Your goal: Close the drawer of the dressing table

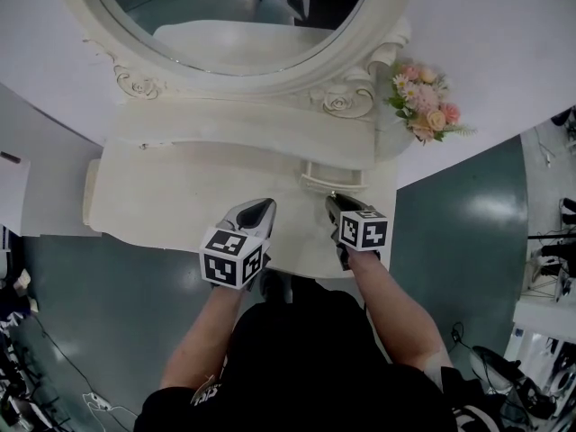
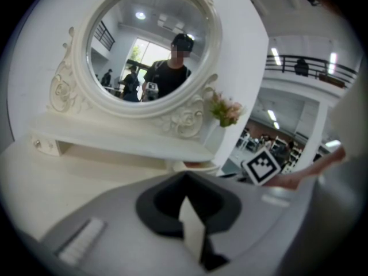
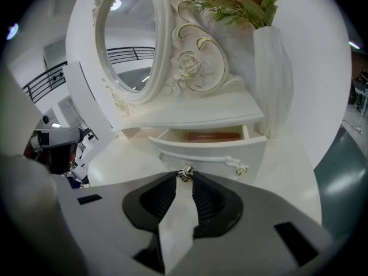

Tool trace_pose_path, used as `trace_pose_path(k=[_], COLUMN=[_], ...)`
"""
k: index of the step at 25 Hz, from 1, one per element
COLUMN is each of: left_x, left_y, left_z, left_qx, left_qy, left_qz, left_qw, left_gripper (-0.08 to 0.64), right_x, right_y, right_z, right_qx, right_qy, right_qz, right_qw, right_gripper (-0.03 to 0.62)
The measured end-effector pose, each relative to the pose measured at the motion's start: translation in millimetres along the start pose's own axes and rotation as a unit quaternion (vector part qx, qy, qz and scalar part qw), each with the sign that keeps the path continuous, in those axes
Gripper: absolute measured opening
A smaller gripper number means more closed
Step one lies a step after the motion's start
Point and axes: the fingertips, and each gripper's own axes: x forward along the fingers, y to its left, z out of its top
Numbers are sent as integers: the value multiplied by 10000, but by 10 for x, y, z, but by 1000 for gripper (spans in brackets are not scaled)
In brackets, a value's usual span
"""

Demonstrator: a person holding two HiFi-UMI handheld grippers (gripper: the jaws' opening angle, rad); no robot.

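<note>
The small drawer [image 1: 333,180] under the dressing table's shelf stands pulled out at the right. In the right gripper view its white front [image 3: 230,152] has a metal knob [image 3: 185,173] in the middle. My right gripper [image 3: 185,178] has the tips of its dark pads [image 3: 164,191] closed on that knob. From above, the right gripper [image 1: 335,202] points at the drawer front. My left gripper [image 1: 264,207] hovers over the tabletop left of the drawer. Its jaws [image 2: 185,177] are shut with nothing between them.
A flat reddish thing [image 3: 213,135] lies inside the drawer. A white vase of pink flowers [image 1: 421,106] stands right of the drawer, close to the table's right edge. The oval mirror [image 1: 238,16] rises behind the shelf. The cream tabletop [image 1: 171,201] stretches left.
</note>
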Motion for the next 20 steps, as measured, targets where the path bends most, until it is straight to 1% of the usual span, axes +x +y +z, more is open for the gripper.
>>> trace_pose_path(k=[8, 20], left_x=[-17, -5], left_y=[39, 131], left_z=[80, 87], left_qx=[30, -21], left_qy=[-27, 40], left_qz=[63, 189], left_qw=[10000, 9998], left_gripper=[8, 8], right_x=[28, 211], right_y=[-21, -102], right_z=[54, 70], right_qx=[-5, -16], right_qy=[20, 126], right_qz=[11, -11], right_qw=[10000, 9999], right_gripper=[81, 80])
